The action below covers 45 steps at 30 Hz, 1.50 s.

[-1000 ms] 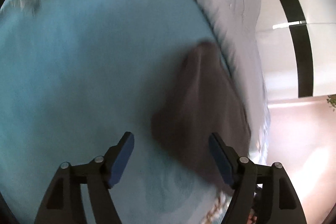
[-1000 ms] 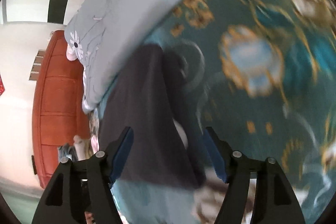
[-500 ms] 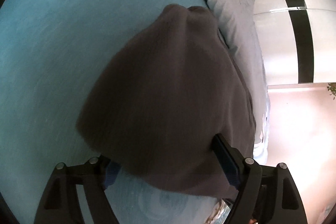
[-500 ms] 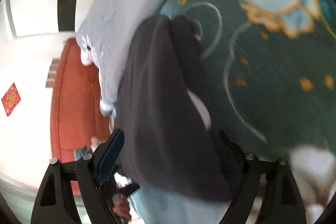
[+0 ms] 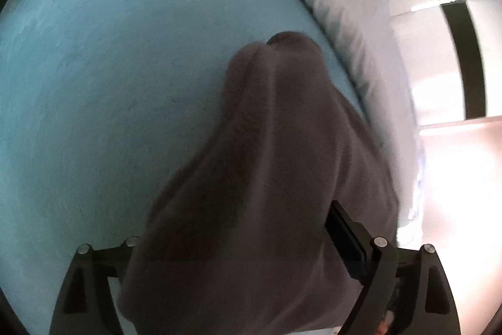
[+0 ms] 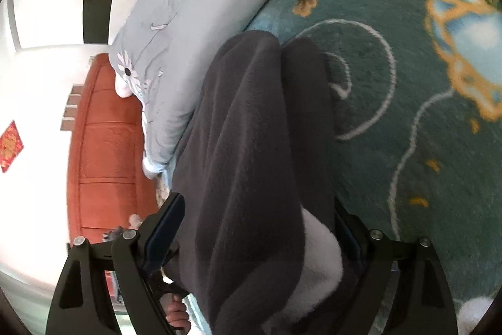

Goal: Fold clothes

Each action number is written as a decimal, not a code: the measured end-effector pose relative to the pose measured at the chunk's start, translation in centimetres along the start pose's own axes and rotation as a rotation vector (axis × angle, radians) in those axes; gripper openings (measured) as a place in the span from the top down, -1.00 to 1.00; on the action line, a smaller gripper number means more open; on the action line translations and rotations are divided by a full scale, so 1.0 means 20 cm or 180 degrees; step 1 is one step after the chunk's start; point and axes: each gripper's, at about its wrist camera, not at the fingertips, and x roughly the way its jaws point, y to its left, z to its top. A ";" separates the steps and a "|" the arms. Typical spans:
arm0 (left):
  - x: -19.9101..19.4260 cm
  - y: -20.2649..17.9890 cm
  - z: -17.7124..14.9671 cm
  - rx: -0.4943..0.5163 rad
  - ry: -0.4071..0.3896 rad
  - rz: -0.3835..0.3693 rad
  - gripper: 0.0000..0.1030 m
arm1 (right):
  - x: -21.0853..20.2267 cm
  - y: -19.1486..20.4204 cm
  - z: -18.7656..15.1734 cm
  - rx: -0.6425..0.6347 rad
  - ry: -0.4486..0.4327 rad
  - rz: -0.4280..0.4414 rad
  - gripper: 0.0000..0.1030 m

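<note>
A: While the dark grey garment (image 5: pixel 269 178) is lying on the teal bedspread (image 5: pixel 109 90), where is it sitting relative to the left gripper (image 5: pixel 232 244)?

B: It is bulging up between the fingers, hiding the left finger's pad. The jaws have just been opening and are standing wide; the right pad (image 5: pixel 345 237) is showing at the cloth's edge, not visibly pressing.

A: And the right gripper (image 6: pixel 255 228)?

B: Its jaws are also standing wide, released. The garment (image 6: pixel 251 165) is running between them, with a pale lining (image 6: pixel 317 259) showing low down.

A: Any containers?

B: None is showing. The garment is lying just beside a grey quilt (image 6: pixel 200 21), on the flowered part of the bedspread (image 6: pixel 423 115).

A: Anything else?

B: A hand (image 6: pixel 177 314) is showing below the right gripper's left finger.
</note>
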 end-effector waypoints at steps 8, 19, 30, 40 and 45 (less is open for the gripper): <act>-0.07 -0.11 -0.03 0.0402 -0.0181 0.0256 -0.11 | -0.01 0.09 -0.02 -0.0112 0.0122 -0.0400 -0.01; -0.29 -0.41 0.01 0.0747 -0.0493 0.0155 0.38 | -0.07 0.62 -0.02 -0.0810 0.0380 -0.0104 0.22; -1.27 -0.40 0.10 0.0850 -0.1370 -0.0112 0.41 | 0.03 1.39 -0.10 -0.1554 0.0789 0.0768 0.23; -2.34 -0.16 0.32 0.0719 -0.2595 0.0145 0.42 | 0.38 2.61 -0.41 -0.2649 0.1422 0.1752 0.24; -2.68 0.14 0.42 0.0353 -0.3043 0.0405 0.53 | 0.82 3.16 -0.70 -0.2934 0.1898 0.1940 0.24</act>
